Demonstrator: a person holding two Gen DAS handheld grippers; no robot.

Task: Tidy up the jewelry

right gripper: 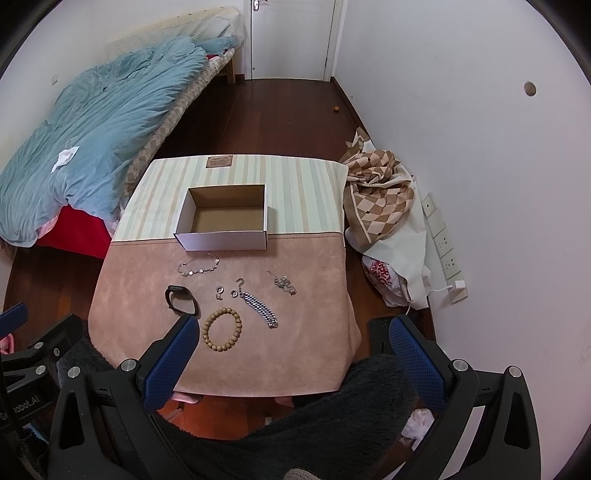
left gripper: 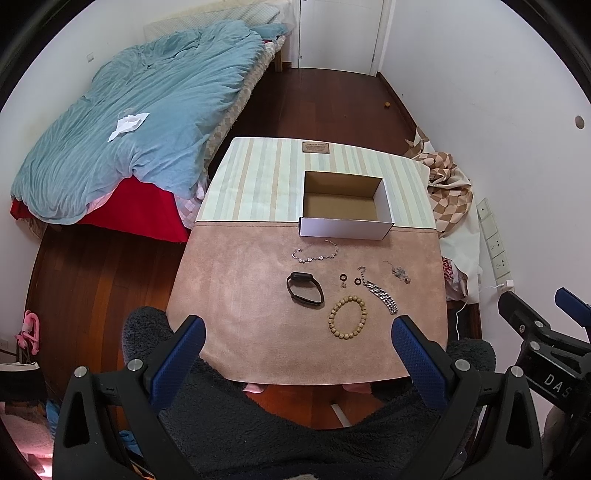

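Observation:
On the pink mat (left gripper: 240,295) lie a wooden bead bracelet (left gripper: 347,317) (right gripper: 222,329), a black band (left gripper: 305,287) (right gripper: 181,300), a silver chain bracelet (left gripper: 384,295) (right gripper: 260,307), a thin disc necklace (left gripper: 316,252) (right gripper: 198,265), two small rings (left gripper: 350,278) (right gripper: 226,292) and a tangled silver piece (left gripper: 400,273) (right gripper: 285,283). An empty white cardboard box (left gripper: 345,203) (right gripper: 225,216) stands behind them. My left gripper (left gripper: 297,341) hangs open near the table's front edge. My right gripper (right gripper: 291,341) is open too, over the front right corner. Neither holds anything.
A bed with a blue duvet (left gripper: 129,122) fills the left. Checked fabric and bags (right gripper: 380,192) pile up right of the table by a wall power strip (right gripper: 443,243). Dark wooden floor (left gripper: 325,99) leads to a white door (right gripper: 291,33). Dark fleece sleeves (left gripper: 258,424) sit below the grippers.

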